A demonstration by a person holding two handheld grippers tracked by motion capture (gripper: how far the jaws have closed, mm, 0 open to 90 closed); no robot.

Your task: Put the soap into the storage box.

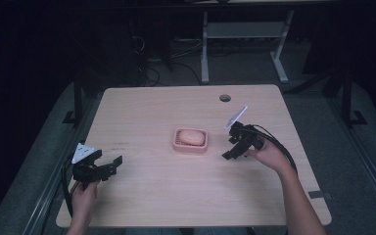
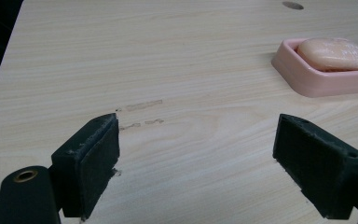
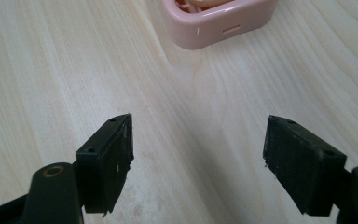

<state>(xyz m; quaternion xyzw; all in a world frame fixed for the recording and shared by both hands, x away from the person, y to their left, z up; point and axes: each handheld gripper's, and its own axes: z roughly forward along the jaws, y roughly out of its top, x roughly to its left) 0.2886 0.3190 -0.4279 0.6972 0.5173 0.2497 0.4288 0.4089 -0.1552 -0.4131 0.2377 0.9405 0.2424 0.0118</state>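
Nearest the high camera, two forearms enter from the bottom edge, each hand carrying a black two-jaw gripper over a light wooden table (image 1: 142,196). Left gripper (image 1: 108,164) sits low near the table's left edge, jaws spread wide with nothing between them; in the left gripper view its two black pads (image 2: 95,163) stand well apart over bare wood with a few faint scuff marks (image 2: 140,106). Right gripper (image 1: 229,152) sits to the right of centre, tilted down toward the tabletop, jaws likewise apart and empty; its own view shows both pads (image 3: 114,158) over bare wood, touching nothing. Pink soap dish (image 1: 177,145) rests at about the middle of the table, between the two grippers and nearer the right one. Pale peach soap bar (image 1: 191,136) lies inside the dish. In the right gripper view the dish (image 3: 205,35) is just ahead of the jaws, clear of them. Round cable hole (image 1: 225,98) sits near the far table edge.
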